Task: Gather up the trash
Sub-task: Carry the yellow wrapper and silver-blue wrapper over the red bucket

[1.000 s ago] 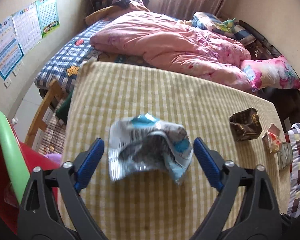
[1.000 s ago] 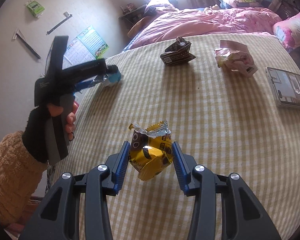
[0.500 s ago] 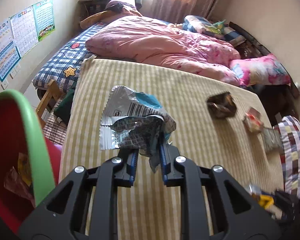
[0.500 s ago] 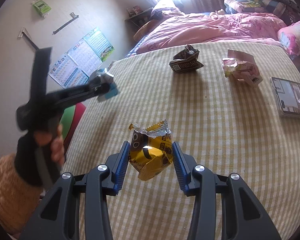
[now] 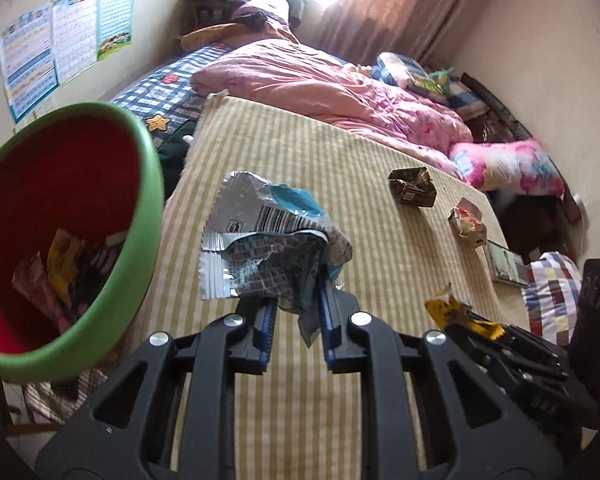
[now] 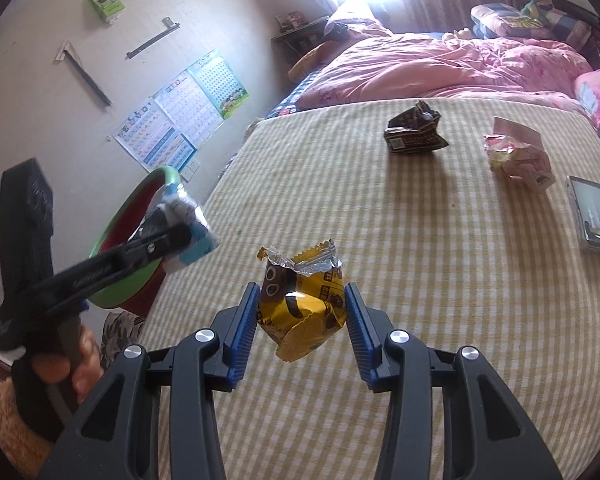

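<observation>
the silver and blue wrapper [image 5: 272, 240] is crumpled and pinched at its lower edge by the left tongs [image 5: 296, 320], whose blue pads are pressed together on it; it hangs in the air above the near left part of the surface [image 5: 340, 184], just beside the green rim of the red bin [image 5: 144, 184]; in the right wrist view the same wrapper [image 6: 192, 232] shows in front of that bin [image 6: 140, 280], with the left tongs [image 6: 176, 236] held by a hand [image 6: 60, 364] in a dark fingerless glove and a fuzzy tan sleeve; inside the bin lie other wrappers, one of them yellow [image 5: 62, 260]; the yellow wrapper [image 6: 304, 300] with dark print is pinched between the pads of the right tongs [image 6: 302, 316], lifted off the surface to the right of the bin; from the left wrist that wrapper [image 5: 456, 312] and the right tongs appear low on the right, partly hidden; farther from the bin on the checked yellow surface [image 6: 420, 240] rest a dark brown wrapper [image 6: 414, 132] and, beyond it to the right, a pink and white wrapper [image 6: 516, 152], the two apart from each other; a flat tablet-like device [image 6: 596, 216] lies at the surface's right edge, farthest from the bin; behind the surface is a bed with a pink quilt [image 5: 320, 80]; posters [image 5: 64, 36] hang on the wall above the bin.
</observation>
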